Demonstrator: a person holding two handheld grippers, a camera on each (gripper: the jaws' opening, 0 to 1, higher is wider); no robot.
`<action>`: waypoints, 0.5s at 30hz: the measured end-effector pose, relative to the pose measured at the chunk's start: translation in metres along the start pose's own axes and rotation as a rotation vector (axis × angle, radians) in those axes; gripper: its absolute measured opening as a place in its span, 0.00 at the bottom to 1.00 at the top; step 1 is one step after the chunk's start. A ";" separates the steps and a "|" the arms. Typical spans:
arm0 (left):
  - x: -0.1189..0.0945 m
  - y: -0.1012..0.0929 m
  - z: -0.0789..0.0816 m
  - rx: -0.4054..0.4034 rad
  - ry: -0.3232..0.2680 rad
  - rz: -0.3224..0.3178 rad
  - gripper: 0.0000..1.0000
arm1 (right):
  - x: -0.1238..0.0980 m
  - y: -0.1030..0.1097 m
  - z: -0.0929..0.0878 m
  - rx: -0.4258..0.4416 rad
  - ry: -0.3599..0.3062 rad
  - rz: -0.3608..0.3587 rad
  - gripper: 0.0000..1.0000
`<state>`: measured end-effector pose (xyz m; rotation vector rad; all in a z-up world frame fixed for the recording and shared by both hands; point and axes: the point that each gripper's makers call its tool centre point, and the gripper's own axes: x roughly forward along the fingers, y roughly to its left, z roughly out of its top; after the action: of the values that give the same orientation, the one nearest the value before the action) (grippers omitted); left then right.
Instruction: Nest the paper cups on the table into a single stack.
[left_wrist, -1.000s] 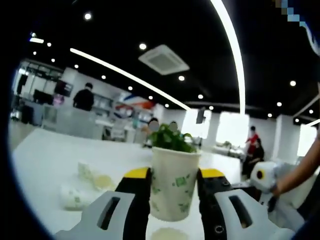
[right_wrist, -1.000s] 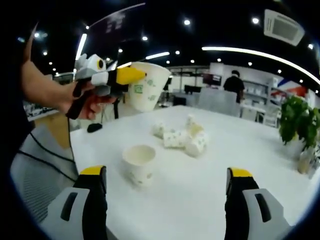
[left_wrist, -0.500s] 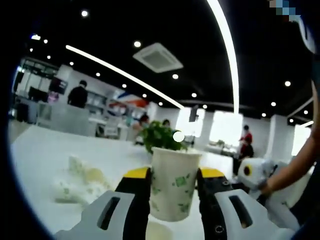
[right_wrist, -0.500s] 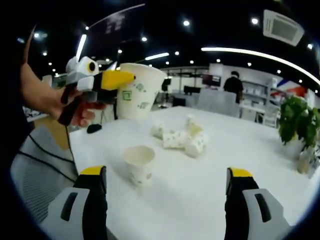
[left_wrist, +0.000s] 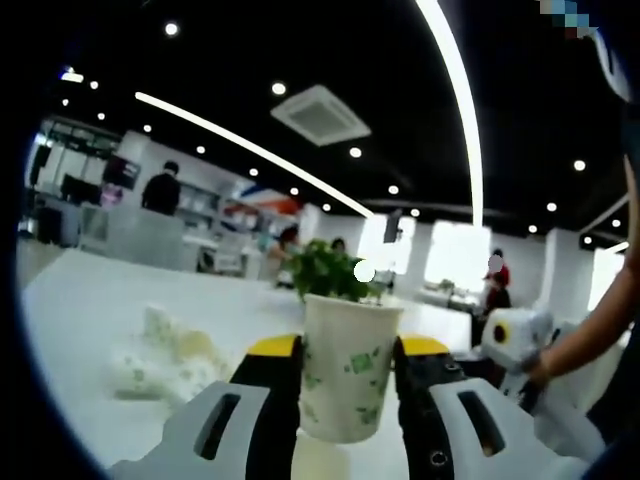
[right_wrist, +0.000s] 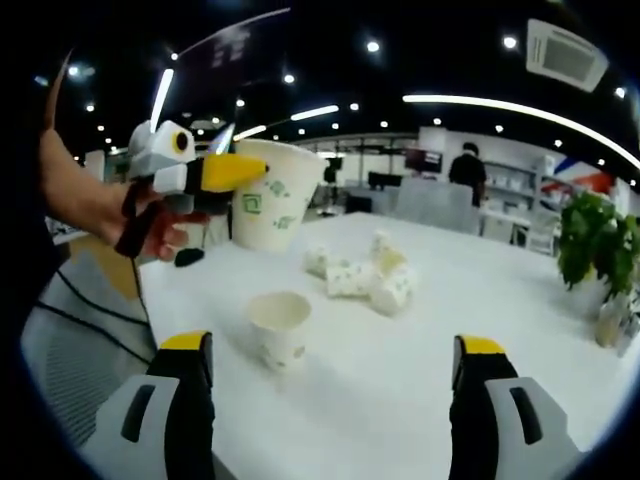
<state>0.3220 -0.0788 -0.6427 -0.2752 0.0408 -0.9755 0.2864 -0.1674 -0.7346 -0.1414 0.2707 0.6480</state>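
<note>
The left tool grips a green-patterned paper cup, print unreadable; the right tool is released above the tabletop.

Paper cups: one held cup, gripped between the jaws of the left gripper; one upright cup standing alone on the table; one heap of tipped cups further along the table, at least four, exact count not readable.

Grippers: two. The right gripper has its jaws spread wide with nothing between them.

Tables: one white table in use.

Potted plants: one plant at the table's far edge.

Small dark object on the table: one, kind unclear.

Ceiling vents: one vent.

People in the background: at least four, small and blurred.
</note>
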 end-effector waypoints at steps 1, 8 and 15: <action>0.000 0.001 -0.003 0.004 0.006 0.004 0.34 | 0.000 0.000 0.000 0.001 0.001 0.000 0.98; 0.000 0.010 -0.015 0.005 0.023 0.024 0.34 | -0.001 0.000 0.000 -0.003 0.003 -0.002 0.98; 0.003 0.017 -0.033 0.019 0.049 0.041 0.34 | 0.000 0.000 -0.001 0.001 0.006 -0.003 0.98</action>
<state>0.3325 -0.0794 -0.6783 -0.2327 0.0815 -0.9419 0.2865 -0.1680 -0.7357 -0.1422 0.2764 0.6449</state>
